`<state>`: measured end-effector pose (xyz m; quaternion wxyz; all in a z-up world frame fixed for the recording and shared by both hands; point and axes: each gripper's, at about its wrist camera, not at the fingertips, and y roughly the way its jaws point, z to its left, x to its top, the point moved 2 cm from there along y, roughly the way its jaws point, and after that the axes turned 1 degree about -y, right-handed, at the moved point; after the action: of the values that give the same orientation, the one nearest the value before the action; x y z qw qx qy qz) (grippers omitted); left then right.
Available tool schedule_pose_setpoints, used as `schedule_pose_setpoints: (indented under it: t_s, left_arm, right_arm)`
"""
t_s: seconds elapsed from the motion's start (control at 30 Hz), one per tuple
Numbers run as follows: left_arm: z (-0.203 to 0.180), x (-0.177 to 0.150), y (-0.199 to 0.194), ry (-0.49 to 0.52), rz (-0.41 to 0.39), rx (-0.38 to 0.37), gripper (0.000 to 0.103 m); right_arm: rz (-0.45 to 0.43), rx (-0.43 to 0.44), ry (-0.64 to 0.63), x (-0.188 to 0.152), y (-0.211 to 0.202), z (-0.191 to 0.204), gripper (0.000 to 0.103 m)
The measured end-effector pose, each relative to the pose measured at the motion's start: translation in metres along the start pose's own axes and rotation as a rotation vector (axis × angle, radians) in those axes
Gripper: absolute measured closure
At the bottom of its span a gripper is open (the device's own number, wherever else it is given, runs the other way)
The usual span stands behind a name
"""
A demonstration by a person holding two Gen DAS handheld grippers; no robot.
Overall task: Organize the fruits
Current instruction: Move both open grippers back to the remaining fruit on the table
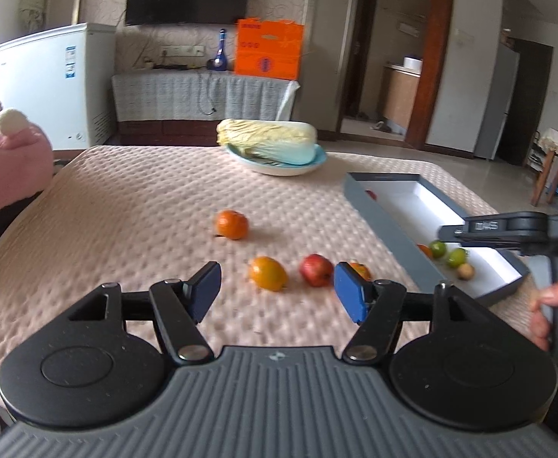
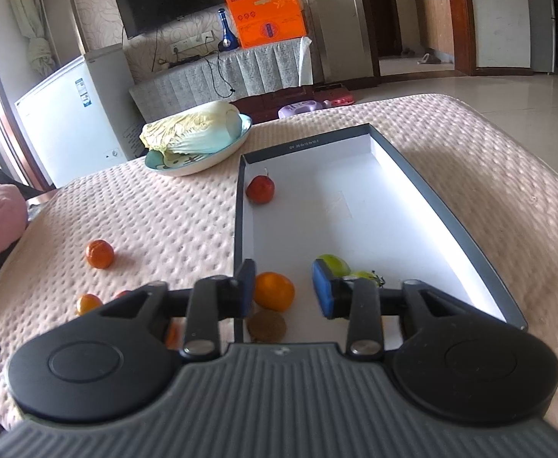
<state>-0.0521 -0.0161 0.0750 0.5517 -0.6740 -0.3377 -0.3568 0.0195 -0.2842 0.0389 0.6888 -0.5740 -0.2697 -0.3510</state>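
My left gripper (image 1: 275,292) is open and empty above the pink quilted table, just short of a yellow-orange fruit (image 1: 267,273) and a red apple (image 1: 316,270); another orange fruit (image 1: 360,269) sits partly behind its right finger. A tangerine (image 1: 232,224) lies farther off. My right gripper (image 2: 283,292) is open over the near end of the grey box (image 2: 447,210), with an orange (image 2: 274,291) by its left finger, a brown fruit (image 2: 266,326) below, and green fruits (image 2: 334,263) by its right finger. A red fruit (image 2: 260,189) lies at the box's far end.
A blue plate (image 1: 279,168) with a napa cabbage (image 1: 267,139) stands at the table's far side. A pink plush (image 1: 8,152) lies at the left edge. The right gripper (image 1: 508,231) shows in the left wrist view over the box (image 1: 386,213). Loose tangerines (image 2: 99,253) lie left of the box.
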Motion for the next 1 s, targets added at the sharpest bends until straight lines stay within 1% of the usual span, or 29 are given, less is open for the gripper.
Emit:
schedule_pose_setpoints:
  t_s: [0.13, 0.23, 0.33, 0.4, 0.47, 0.5, 0.6, 0.77, 0.9, 0.93, 0.97, 1.0]
  left_arm:
    - [0.012, 0.001, 0.007, -0.022, 0.014, 0.027, 0.027]
    - [0.019, 0.0, 0.014, -0.023, 0.034, 0.056, 0.025]
    - [0.025, -0.001, 0.017, -0.031, 0.042, 0.072, 0.025]
    - [0.027, 0.0, 0.017, -0.033, 0.04, 0.074, 0.024]
    - [0.027, -0.001, 0.018, -0.032, 0.04, 0.077, 0.023]
    - [0.026, -0.001, 0.019, -0.032, 0.041, 0.078, 0.023]
    - [0.026, -0.002, 0.02, -0.037, 0.046, 0.084, 0.023]
    - [0.023, -0.005, 0.024, -0.033, 0.059, 0.097, 0.022]
    - [0.021, -0.005, 0.027, -0.028, 0.063, 0.101, 0.021]
    - [0.02, -0.005, 0.027, -0.029, 0.063, 0.101, 0.02]
    - [0.019, -0.005, 0.027, -0.032, 0.062, 0.098, 0.02]
    - [0.019, -0.005, 0.028, -0.037, 0.062, 0.094, 0.02]
  right_arm:
    - [-0.035, 0.0, -0.001, 0.0, -0.009, 0.003, 0.064]
    - [-0.069, 0.001, -0.065, 0.0, -0.014, 0.018, 0.064]
    - [-0.108, 0.042, -0.133, -0.002, -0.023, 0.035, 0.064]
    - [-0.138, 0.07, -0.177, -0.003, -0.031, 0.046, 0.057]
    - [-0.17, 0.1, -0.208, -0.004, -0.038, 0.054, 0.035]
    - [-0.177, 0.123, -0.214, -0.005, -0.04, 0.058, 0.033]
    - [-0.171, 0.162, -0.258, -0.007, -0.041, 0.068, 0.033]
    - [-0.116, 0.22, -0.313, -0.017, -0.038, 0.084, 0.033]
    - [-0.048, 0.225, -0.398, -0.029, -0.03, 0.099, 0.034]
    - [-0.032, 0.224, -0.41, -0.031, -0.028, 0.1, 0.036]
    - [-0.014, 0.223, -0.422, -0.034, -0.024, 0.102, 0.043]
    - [0.002, 0.222, -0.431, -0.035, -0.021, 0.103, 0.045]
